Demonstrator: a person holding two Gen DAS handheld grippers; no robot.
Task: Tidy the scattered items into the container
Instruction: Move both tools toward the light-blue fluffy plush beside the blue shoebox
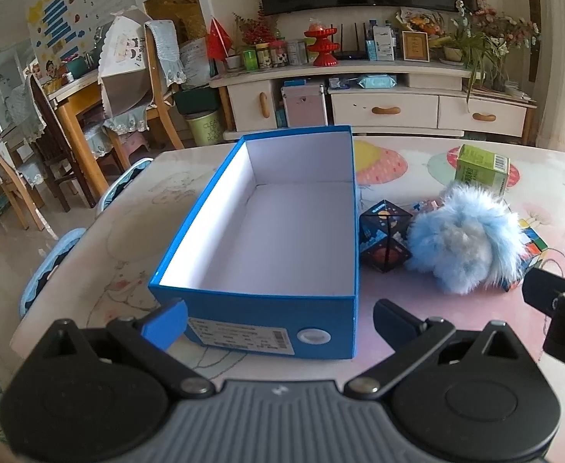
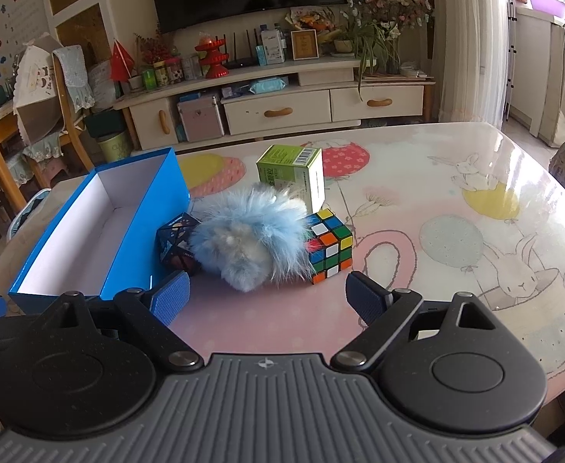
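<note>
— Blue cardboard, white inside: box (image 1: 278, 227) on the desk (image 2: 436, 208), lidless, nothing in it. Long axis running away from the left camera, labelled short end nearest.

— And the left hand-held gripper (image 1: 278, 328)?

— Low over the near desk edge, level, aimed at that short end. Fingers spread wide, gripping nothing; blue pad (image 1: 165, 326) just by the box's near corner.

— Right hand-held gripper (image 2: 267, 301)?

— Same height, pointed at the pile beside the box. Wide open too, holding nothing, short of the toys.

— The pile?

— Fluffy blue pompom (image 2: 249, 237) in the middle. Dark patterned cube (image 2: 176, 243) tilted on an edge between pompom and box wall, close to both. Puzzle cube (image 2: 330, 245) against the pompom's other side, one corner turned toward the camera. Green carton (image 2: 292, 171) behind, upright, barcode on top, partly hidden by fluff.
</note>
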